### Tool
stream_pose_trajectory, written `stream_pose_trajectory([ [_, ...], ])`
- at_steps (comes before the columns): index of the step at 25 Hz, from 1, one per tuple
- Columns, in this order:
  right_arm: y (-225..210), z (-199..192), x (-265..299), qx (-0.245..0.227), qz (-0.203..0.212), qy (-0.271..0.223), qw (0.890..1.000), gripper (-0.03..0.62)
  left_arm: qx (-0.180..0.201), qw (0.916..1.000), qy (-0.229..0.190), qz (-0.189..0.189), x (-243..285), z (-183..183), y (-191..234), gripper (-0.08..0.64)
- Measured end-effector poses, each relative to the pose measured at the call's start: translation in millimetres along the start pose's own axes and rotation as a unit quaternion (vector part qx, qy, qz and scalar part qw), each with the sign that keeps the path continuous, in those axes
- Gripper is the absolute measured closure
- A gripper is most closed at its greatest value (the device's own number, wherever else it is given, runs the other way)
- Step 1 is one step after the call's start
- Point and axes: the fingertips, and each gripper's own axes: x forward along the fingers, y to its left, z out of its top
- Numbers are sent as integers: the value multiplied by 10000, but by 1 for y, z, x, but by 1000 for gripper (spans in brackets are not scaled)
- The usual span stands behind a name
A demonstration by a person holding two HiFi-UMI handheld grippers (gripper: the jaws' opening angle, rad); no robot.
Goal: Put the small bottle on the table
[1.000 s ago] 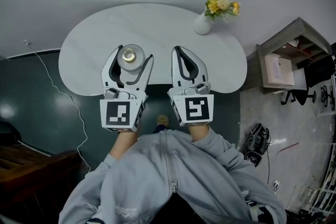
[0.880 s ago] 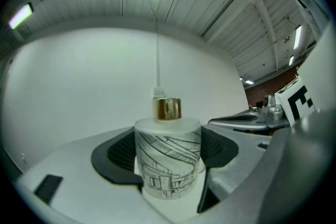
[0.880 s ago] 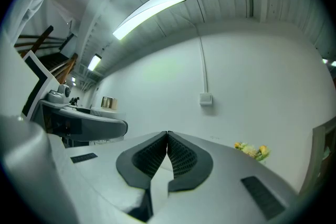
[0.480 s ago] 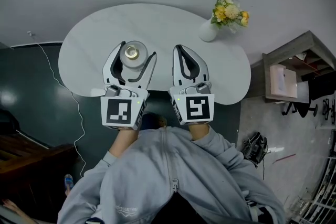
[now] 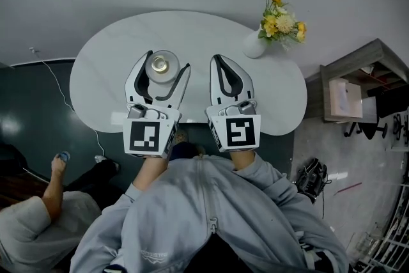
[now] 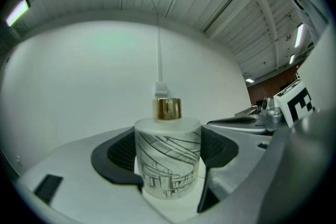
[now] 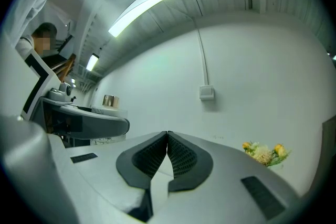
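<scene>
A small frosted white bottle (image 5: 161, 67) with a gold cap and black line drawings stands upright between the jaws of my left gripper (image 5: 163, 71), which is shut on it above the white oval table (image 5: 198, 35). In the left gripper view the bottle (image 6: 168, 157) fills the gap between the black pads, gold cap on top. My right gripper (image 5: 225, 67) hovers beside it over the table's near edge; in the right gripper view its jaws (image 7: 168, 141) meet at the tips with nothing between them.
A white vase of yellow flowers (image 5: 265, 32) stands on the table's far right part. A wooden shelf unit (image 5: 358, 83) is at the right, and a seated person (image 5: 38, 220) is at lower left. A white cable (image 5: 77, 118) runs down the dark floor.
The view has shifted slightly; both grippers and the bottle hold nearly the same pose. A person has come into view at lower left.
</scene>
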Motion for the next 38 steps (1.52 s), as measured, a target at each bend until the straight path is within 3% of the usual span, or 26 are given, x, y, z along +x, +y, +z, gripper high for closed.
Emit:
stream_pose_trajectory([
  [19,0,-21,67,-25,-457,66,9989,566,-53,9979,-37,-646,60,-18,44,227],
  [38,-9,-57,89,299,-290,225,9989,566,-189,9978,158,-621,87,-59,45,227],
])
